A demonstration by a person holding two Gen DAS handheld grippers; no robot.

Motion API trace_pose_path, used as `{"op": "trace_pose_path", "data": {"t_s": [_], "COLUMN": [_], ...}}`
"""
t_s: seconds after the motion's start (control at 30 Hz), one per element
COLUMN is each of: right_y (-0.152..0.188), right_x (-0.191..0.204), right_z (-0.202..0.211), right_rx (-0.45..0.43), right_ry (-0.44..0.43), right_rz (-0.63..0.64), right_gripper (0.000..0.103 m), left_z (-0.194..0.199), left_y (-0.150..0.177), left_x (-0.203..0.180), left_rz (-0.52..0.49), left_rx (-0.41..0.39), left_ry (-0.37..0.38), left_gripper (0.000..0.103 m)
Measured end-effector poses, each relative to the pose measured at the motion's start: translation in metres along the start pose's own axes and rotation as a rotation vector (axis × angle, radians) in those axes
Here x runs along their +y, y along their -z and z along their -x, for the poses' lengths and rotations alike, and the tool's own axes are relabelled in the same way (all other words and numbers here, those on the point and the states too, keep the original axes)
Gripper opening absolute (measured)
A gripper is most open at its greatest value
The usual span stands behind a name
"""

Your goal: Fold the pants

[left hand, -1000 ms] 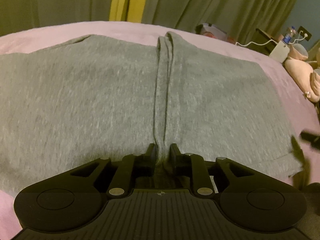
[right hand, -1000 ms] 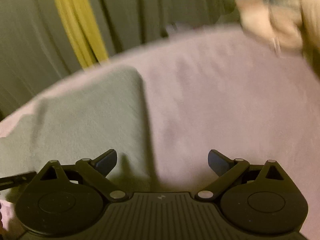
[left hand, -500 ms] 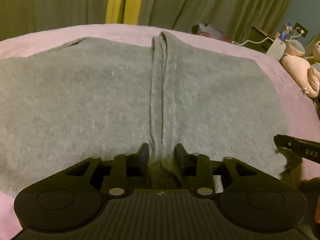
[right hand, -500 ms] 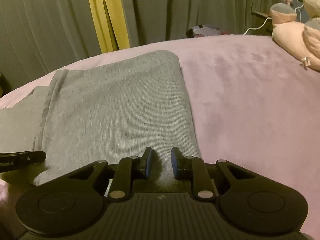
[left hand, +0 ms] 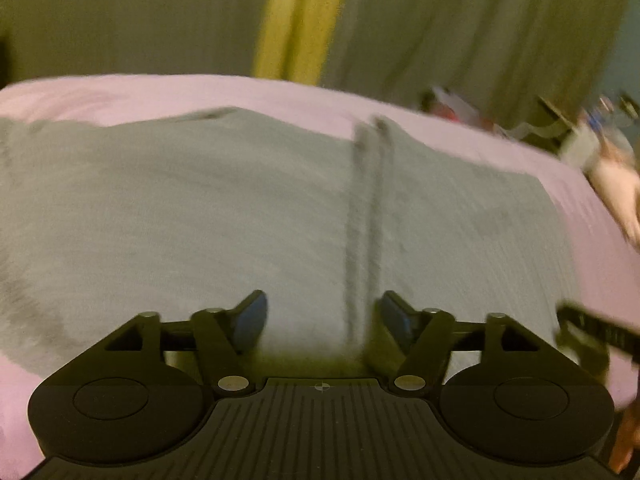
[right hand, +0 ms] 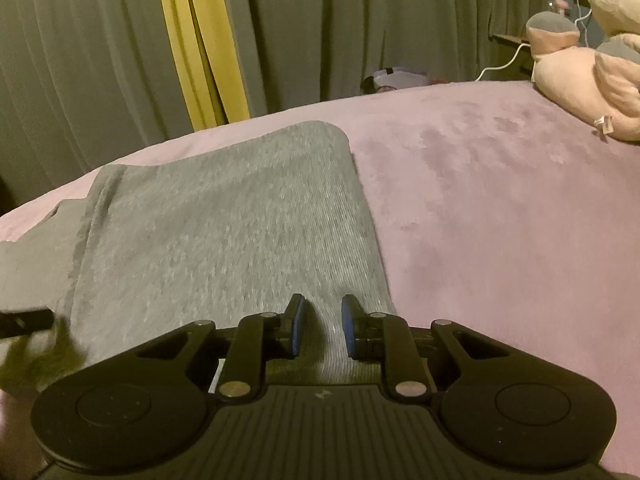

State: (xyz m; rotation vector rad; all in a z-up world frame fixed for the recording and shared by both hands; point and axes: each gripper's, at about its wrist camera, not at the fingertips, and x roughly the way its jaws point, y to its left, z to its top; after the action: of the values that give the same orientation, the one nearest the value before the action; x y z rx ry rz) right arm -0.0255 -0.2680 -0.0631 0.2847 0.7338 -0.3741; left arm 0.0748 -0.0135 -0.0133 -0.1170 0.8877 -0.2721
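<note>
Grey pants [left hand: 208, 208] lie flat on a pink bed cover [left hand: 120, 92], with a raised seam [left hand: 366, 216] running away from me. In the blurred left wrist view my left gripper [left hand: 322, 316] is open over the near edge of the pants, the seam just inside its right finger. In the right wrist view the pants [right hand: 224, 216] lie folded, their right edge beside bare cover [right hand: 500, 200]. My right gripper [right hand: 322, 326] has its fingers close together around a ridge of the pants' near edge.
Grey curtains with a yellow strip [right hand: 200, 40] hang behind the bed. A pink plush toy [right hand: 588, 76] lies at the far right of the bed. A white cable and small items [right hand: 394, 78] sit beyond the far edge.
My left gripper has opened and let go of the seam fold; its view is blurred by motion. My right gripper has stayed closed on the pants' edge.
</note>
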Motion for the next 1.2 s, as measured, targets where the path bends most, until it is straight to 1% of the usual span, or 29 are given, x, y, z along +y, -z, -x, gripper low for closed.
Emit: {"op": "trace_pose_path", "data": {"t_s": [0.1, 0.2, 0.3, 0.47, 0.5, 0.53, 0.57, 0.6, 0.63, 0.67, 0.7, 0.77, 0.87, 0.9, 0.93, 0.97, 1.03, 1.1, 1.17, 1.2], "right_y": [0.0, -0.001, -0.001, -0.001, -0.001, 0.0, -0.001, 0.0, 0.0, 0.0, 0.001, 0.001, 0.002, 0.002, 0.001, 0.001, -0.001, -0.003, -0.004, -0.004], "right_x": [0.0, -0.001, 0.0, -0.001, -0.001, -0.001, -0.001, -0.001, 0.001, 0.003, 0.007, 0.014, 0.024, 0.025, 0.025, 0.023, 0.014, 0.0, -0.015, -0.019], "right_z": [-0.004, -0.006, -0.006, -0.006, -0.005, -0.005, -0.005, -0.005, -0.005, -0.006, -0.008, -0.011, -0.009, -0.006, -0.003, 0.001, 0.01, 0.014, 0.012, 0.009], "right_rx": [-0.012, -0.021, -0.026, -0.028, -0.029, -0.03, -0.031, -0.032, -0.035, -0.036, -0.036, -0.039, -0.055, -0.066, -0.076, -0.087, -0.111, -0.117, -0.09, -0.069], "right_ry": [-0.001, -0.002, -0.001, -0.011, -0.014, -0.023, -0.037, -0.062, -0.081, -0.084, -0.073, -0.062, -0.035, -0.03, -0.025, -0.021, -0.014, -0.025, -0.021, -0.019], "right_rz": [0.003, 0.003, 0.007, 0.001, 0.002, 0.002, 0.003, 0.007, 0.015, 0.03, 0.05, 0.092, 0.138, 0.145, 0.139, 0.126, 0.067, -0.029, -0.128, -0.161], "right_gripper": [0.021, 0.021, 0.022, 0.025, 0.027, 0.031, 0.041, 0.047, 0.058, 0.061, 0.061, 0.072, 0.075, 0.076, 0.08, 0.086, 0.09, 0.091, 0.091, 0.091], "left_z": [0.002, 0.003, 0.005, 0.009, 0.011, 0.012, 0.013, 0.013, 0.014, 0.014, 0.014, 0.012, 0.006, 0.002, -0.001, -0.006, -0.016, -0.02, -0.018, -0.017], "left_y": [-0.007, -0.011, -0.013, -0.017, -0.018, -0.019, -0.019, -0.019, -0.02, -0.019, -0.02, -0.02, -0.017, -0.015, -0.013, -0.011, -0.007, -0.002, 0.002, 0.003], "left_x": [0.019, 0.03, 0.033, 0.037, 0.039, 0.042, 0.045, 0.047, 0.049, 0.05, 0.05, 0.046, 0.029, 0.023, 0.017, 0.011, -0.001, -0.011, -0.02, -0.024], "left_rz": [0.11, 0.17, 0.198, 0.222, 0.234, 0.25, 0.264, 0.274, 0.282, 0.284, 0.28, 0.256, 0.153, 0.113, 0.077, 0.042, -0.031, -0.092, -0.142, -0.162], "left_rx": [-0.012, -0.018, -0.025, -0.03, -0.035, -0.034, -0.03, -0.024, -0.022, -0.024, -0.025, -0.015, 0.038, 0.058, 0.075, 0.089, 0.103, 0.082, 0.065, 0.063], "left_ry": [-0.032, -0.057, -0.053, -0.05, -0.047, -0.049, -0.053, -0.057, -0.062, -0.066, -0.066, -0.031, 0.078, 0.101, 0.109, 0.106, 0.079, 0.065, 0.113, 0.149], "left_gripper": [0.077, 0.08, 0.086, 0.087, 0.088, 0.089, 0.089, 0.09, 0.09, 0.09, 0.09, 0.09, 0.09, 0.09, 0.09, 0.09, 0.092, 0.092, 0.085, 0.076]}}
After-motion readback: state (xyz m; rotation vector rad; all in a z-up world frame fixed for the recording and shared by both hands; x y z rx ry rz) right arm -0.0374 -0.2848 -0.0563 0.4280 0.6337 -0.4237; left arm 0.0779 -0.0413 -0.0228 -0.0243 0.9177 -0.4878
